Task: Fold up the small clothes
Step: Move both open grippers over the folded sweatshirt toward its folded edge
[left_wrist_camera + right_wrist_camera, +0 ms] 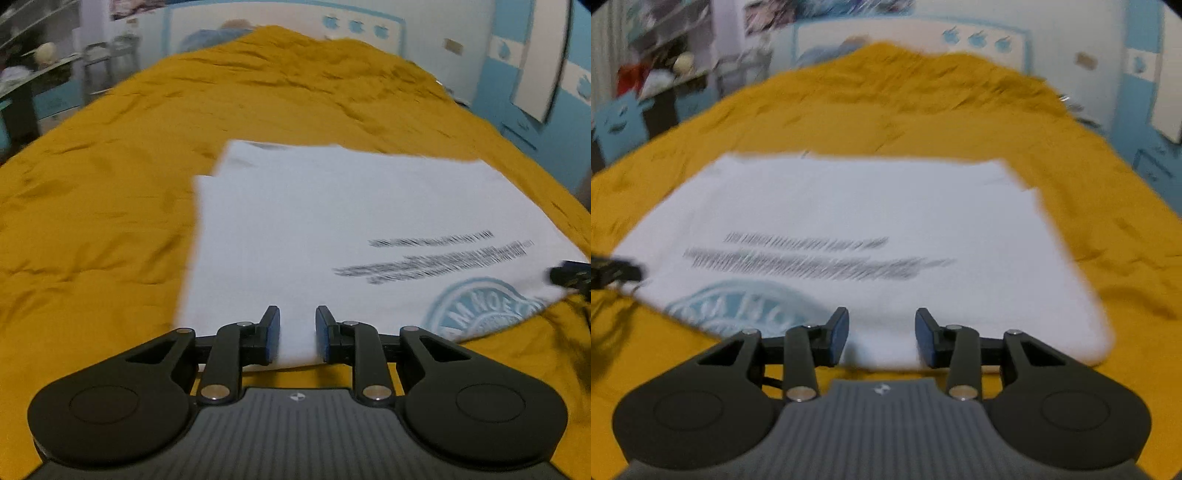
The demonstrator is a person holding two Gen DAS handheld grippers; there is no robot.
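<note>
1. Two grippers face one white cotton T-shirt with grey text and a pale blue round logo [332,229], lying flat on a wrinkled mustard-yellow bedspread [92,221].
2. Left gripper [297,332]: jaws parted, straddling the shirt's near edge, nothing pinched.
3. Right gripper [882,334]: likewise spread at the near edge.
4. Judged step: taking hold of the near edge; next, both should close on cloth and carry it toward the far edge.

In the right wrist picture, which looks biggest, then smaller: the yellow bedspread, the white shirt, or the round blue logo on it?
1. Mustard-yellow bedspread
2. White printed T-shirt
3. Round light-blue logo, partly hidden by the right gripper, yet clearly smallest.
</note>
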